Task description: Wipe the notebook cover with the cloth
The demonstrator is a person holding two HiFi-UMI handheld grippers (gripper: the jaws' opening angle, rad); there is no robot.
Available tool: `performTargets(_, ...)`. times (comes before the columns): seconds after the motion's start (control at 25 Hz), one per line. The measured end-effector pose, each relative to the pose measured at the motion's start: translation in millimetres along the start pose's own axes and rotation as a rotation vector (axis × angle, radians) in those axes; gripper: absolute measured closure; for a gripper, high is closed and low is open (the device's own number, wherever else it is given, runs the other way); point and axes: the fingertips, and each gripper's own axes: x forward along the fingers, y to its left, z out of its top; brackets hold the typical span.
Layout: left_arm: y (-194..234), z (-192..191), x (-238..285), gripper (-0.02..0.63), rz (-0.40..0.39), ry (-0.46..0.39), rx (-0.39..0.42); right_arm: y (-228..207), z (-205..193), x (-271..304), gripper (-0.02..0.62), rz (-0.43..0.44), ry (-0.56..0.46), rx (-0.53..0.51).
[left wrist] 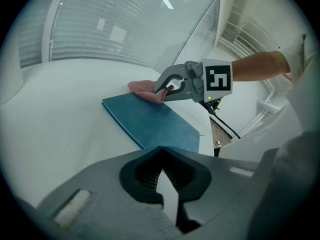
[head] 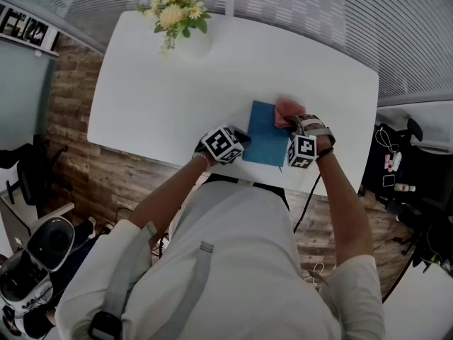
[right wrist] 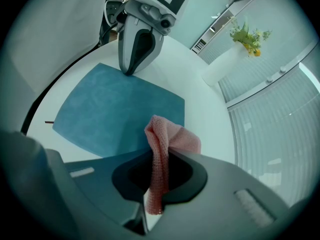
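Observation:
A blue notebook (head: 266, 134) lies flat near the front edge of the white table (head: 163, 98). My right gripper (head: 294, 121) is shut on a pink cloth (head: 286, 110) at the notebook's far right corner. In the right gripper view the cloth (right wrist: 166, 139) hangs bunched between the jaws, over the notebook (right wrist: 117, 109). My left gripper (head: 243, 137) is shut with nothing in it. Its tip (right wrist: 128, 72) rests at the notebook's left edge. The left gripper view shows the notebook (left wrist: 150, 121) ahead, with the cloth (left wrist: 142, 88) and right gripper (left wrist: 161, 90) at its far end.
A white vase of yellow flowers (head: 181, 18) stands at the table's far edge. A black cable (head: 305, 202) hangs below the front edge, over a wooden floor (head: 106, 176). Bare tabletop lies to the left of the notebook.

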Motion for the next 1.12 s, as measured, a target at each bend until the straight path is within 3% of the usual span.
performTargets(1.12,0,0,0,0.607,0.001,0.0,0.001,15,12,-13,0.589,0.034,-0.031,0.028)
